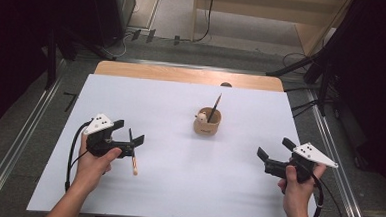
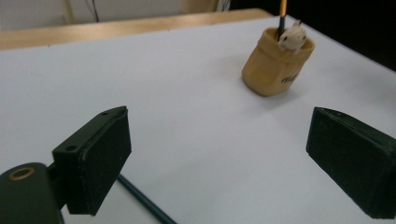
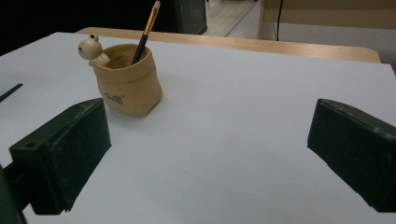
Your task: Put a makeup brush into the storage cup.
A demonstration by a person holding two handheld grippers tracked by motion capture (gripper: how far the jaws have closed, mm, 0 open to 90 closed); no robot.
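Note:
A tan sack-shaped pen holder (image 1: 207,123) (image 2: 275,65) (image 3: 128,81) with a small bear figure on its rim stands upright near the middle of the white sheet. One pencil (image 1: 215,107) (image 3: 147,30) leans inside it. A second, dark pencil (image 1: 133,158) (image 2: 140,198) lies flat on the sheet at the left. My left gripper (image 1: 129,131) (image 2: 219,154) hovers over that pencil with its jaws wide apart; the pencil runs by the left jaw and no pad presses on it. Off at the sheet's right, my right gripper (image 1: 274,148) (image 3: 210,149) stands open and empty, facing the holder.
The white sheet (image 1: 177,188) covers most of a wooden table whose bare edge (image 1: 183,74) shows at the back. Metal rails (image 1: 24,129) run along both sides. Cables and dark stands (image 1: 322,80) sit on the floor beyond.

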